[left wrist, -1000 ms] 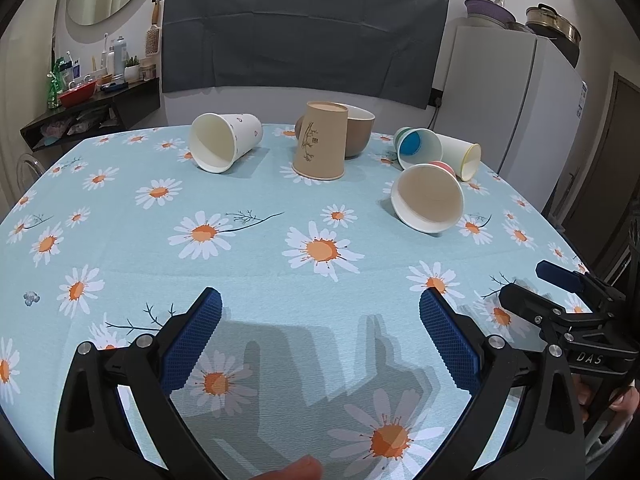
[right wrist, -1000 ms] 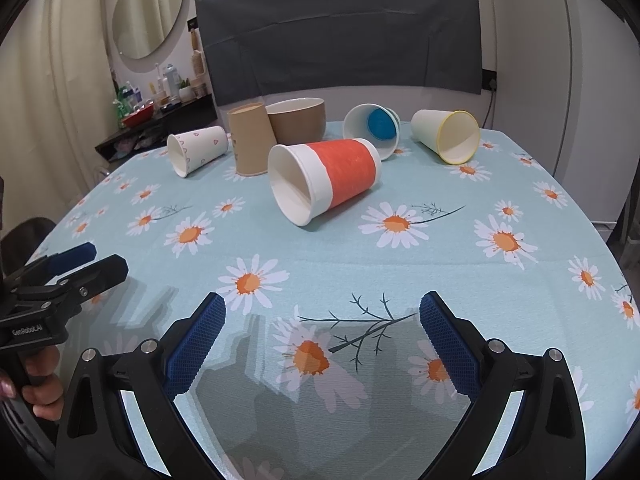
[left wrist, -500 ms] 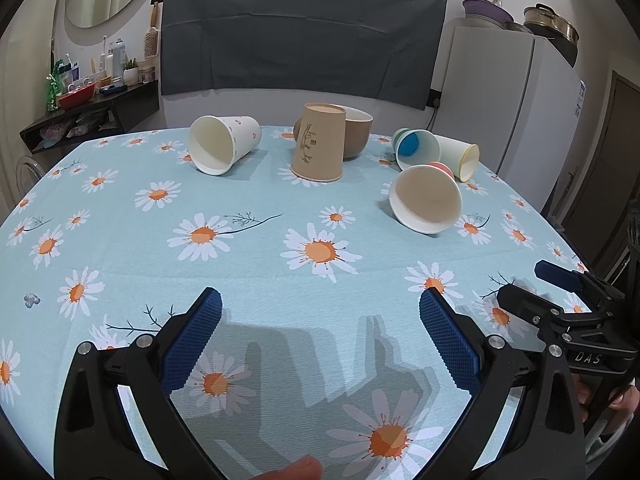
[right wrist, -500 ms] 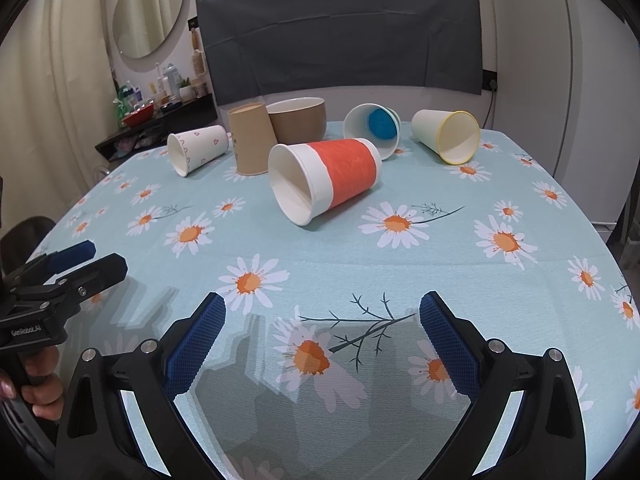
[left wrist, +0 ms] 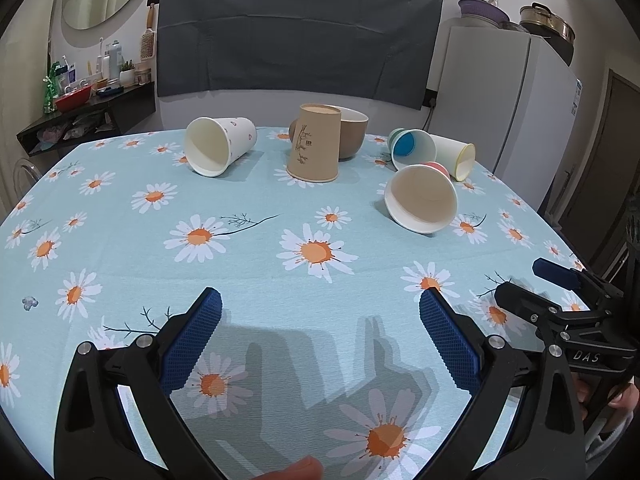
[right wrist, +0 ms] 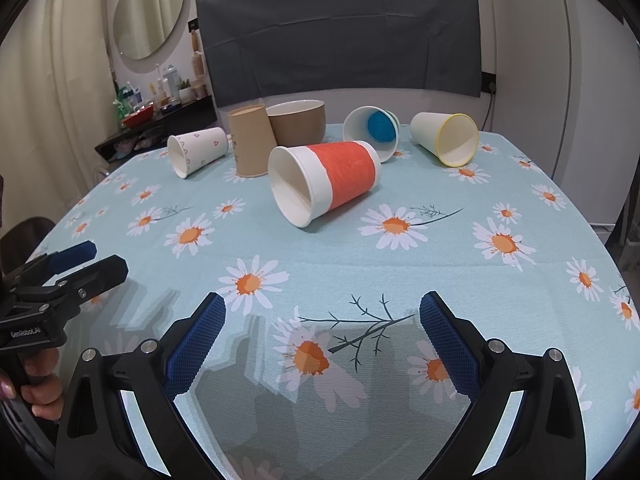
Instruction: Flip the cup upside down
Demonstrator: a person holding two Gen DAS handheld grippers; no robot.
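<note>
Several paper cups lie on their sides on the daisy tablecloth. A red-banded white cup [right wrist: 326,182] lies nearest, mouth toward me; it also shows in the left wrist view [left wrist: 421,199]. A heart-print cup [left wrist: 218,145] [right wrist: 197,150], a blue-bottomed cup [right wrist: 372,132] [left wrist: 412,149] and a yellow-rimmed cup [right wrist: 448,138] [left wrist: 456,155] lie farther back. A brown cup [left wrist: 314,148] [right wrist: 250,140] stands upside down. My left gripper [left wrist: 320,334] and right gripper [right wrist: 322,338] are both open and empty, low over the table's near part, far from the cups.
A brown bowl [right wrist: 298,122] stands upright behind the brown cup. A white fridge [left wrist: 512,108] stands at the back right, a dark shelf with bottles [left wrist: 88,108] at the back left. The table's right edge [right wrist: 600,240] drops off near the fridge.
</note>
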